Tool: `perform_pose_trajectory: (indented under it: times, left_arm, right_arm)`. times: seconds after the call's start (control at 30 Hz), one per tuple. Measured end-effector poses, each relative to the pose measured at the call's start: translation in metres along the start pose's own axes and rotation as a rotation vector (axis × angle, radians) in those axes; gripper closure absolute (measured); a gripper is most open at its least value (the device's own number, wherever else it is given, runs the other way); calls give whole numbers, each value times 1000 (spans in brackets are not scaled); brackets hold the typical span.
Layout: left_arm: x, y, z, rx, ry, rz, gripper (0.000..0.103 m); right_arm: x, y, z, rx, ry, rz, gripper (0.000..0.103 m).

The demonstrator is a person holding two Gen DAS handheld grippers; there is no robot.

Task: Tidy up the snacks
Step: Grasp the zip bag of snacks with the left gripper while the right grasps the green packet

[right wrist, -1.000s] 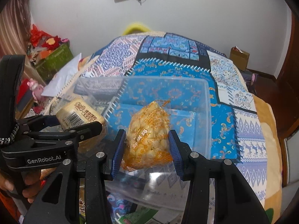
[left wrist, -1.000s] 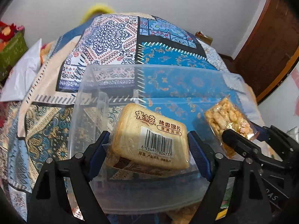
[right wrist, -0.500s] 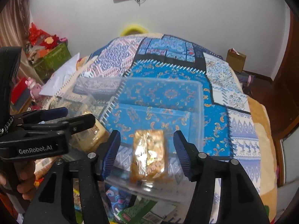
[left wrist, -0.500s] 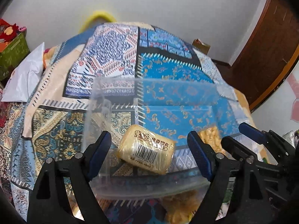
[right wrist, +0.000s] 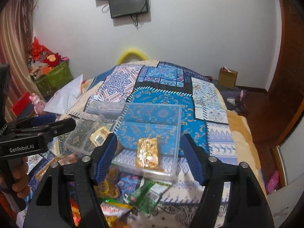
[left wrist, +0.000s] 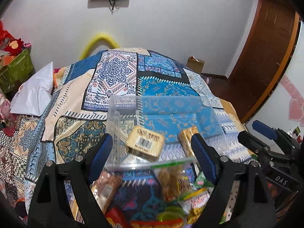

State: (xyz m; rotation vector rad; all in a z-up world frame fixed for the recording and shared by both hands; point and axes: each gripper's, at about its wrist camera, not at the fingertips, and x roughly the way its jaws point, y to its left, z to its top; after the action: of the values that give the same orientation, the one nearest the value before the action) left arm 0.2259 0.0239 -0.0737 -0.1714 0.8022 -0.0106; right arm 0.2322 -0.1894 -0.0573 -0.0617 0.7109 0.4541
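Closest to the cameras, a loose pile of snack packets [right wrist: 133, 199] is lying on the patterned bedspread [left wrist: 114, 72], just in front of the clear plastic bin [right wrist: 176, 133]. Both claws are hovering above that pile with nothing in them. The left gripper [left wrist: 152, 155] is sitting wide apart and empty; the right gripper [right wrist: 150, 157] is spreading its jaws apart right now, nothing between them either. Past the fingers, the bin is holding two things: a cream packet with a barcode [left wrist: 145, 143] lying in the left part, and a golden crispy-snack packet [right wrist: 147, 154] lying flat in the right part, the two well apart. Further back there's a white pillow [left wrist: 36, 93], then a yellow curved thing [right wrist: 132, 52] by the wall, and a dark screen [right wrist: 129, 4] hanging up top.
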Motion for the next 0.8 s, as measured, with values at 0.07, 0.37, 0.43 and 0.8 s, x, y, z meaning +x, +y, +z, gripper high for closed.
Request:
perform_pose_trajectory:
  times: [0.07, 0.37, 0.43, 0.8]
  left_arm:
    - [-4, -2, -8, 4, 10, -3, 18]
    - [11, -13, -50, 20, 108, -25, 18]
    - [20, -16, -59, 27, 134, -29, 18]
    - [66, -23, -79, 31, 232, -43, 18]
  right_arm:
    - [-4, -1, -5, 1, 4, -3, 35]
    - [0, -14, -43, 35, 79, -22, 34]
    - [5, -17, -54, 44, 105, -20, 34]
    - [50, -18, -85, 62, 241, 11, 34]
